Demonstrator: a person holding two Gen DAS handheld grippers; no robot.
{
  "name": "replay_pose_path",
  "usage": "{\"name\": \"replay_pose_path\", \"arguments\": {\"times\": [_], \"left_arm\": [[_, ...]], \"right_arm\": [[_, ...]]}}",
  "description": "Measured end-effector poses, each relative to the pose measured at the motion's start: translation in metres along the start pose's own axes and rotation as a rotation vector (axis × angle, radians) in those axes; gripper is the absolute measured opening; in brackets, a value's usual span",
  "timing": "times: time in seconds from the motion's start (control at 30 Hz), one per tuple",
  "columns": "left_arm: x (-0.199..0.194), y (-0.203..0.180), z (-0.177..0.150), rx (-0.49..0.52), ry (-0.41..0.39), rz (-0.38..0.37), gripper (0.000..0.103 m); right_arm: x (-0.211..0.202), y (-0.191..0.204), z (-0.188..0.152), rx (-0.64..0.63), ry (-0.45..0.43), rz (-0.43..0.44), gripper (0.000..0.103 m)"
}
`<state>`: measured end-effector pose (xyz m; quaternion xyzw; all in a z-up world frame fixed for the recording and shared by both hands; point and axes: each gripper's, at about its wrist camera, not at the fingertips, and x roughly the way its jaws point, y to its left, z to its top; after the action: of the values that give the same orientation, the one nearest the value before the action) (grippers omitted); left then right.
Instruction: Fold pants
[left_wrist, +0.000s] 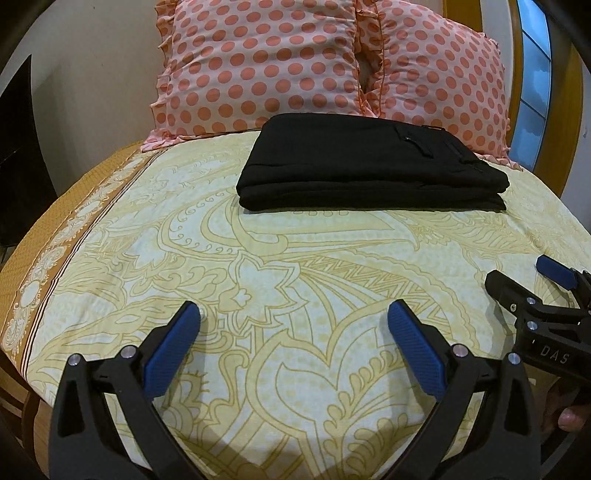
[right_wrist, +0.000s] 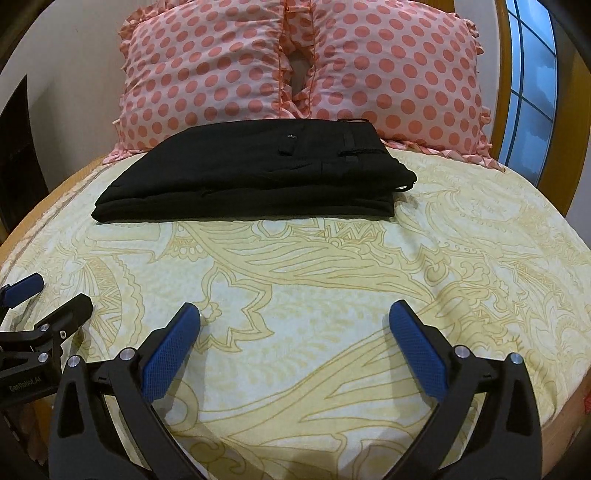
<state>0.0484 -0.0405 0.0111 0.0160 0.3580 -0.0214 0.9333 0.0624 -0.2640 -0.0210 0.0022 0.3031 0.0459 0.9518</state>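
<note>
Black pants (left_wrist: 369, 166) lie folded into a flat rectangular stack on the bed, just in front of the pillows; in the right wrist view the pants (right_wrist: 255, 177) show a pocket flap and belt loops on top. My left gripper (left_wrist: 293, 314) hovers over the sheet well short of the pants, open, with nothing between its blue pads. My right gripper (right_wrist: 295, 314) is likewise open and empty, also well back from the pants. Each gripper shows at the other view's edge: the right gripper (left_wrist: 524, 284) and the left gripper (right_wrist: 55, 295).
A pale yellow patterned sheet (left_wrist: 258, 295) covers the bed. Two pink polka-dot pillows (left_wrist: 266, 66) (right_wrist: 399, 81) lean against the wooden headboard. A window (right_wrist: 532, 74) stands at the right, a dark object (left_wrist: 22, 147) at the left wall. A person's fingertip (left_wrist: 570, 419) shows at the lower right.
</note>
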Motion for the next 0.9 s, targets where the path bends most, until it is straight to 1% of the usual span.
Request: {"name": "replay_pose_path", "arguments": {"times": [0.9], "left_arm": [[-0.0003,-0.0024,-0.0005,-0.003,-0.004,0.003,0.101]], "right_arm": [[-0.0008,0.0001,0.0000,0.000,-0.004,-0.001,0.102]]}}
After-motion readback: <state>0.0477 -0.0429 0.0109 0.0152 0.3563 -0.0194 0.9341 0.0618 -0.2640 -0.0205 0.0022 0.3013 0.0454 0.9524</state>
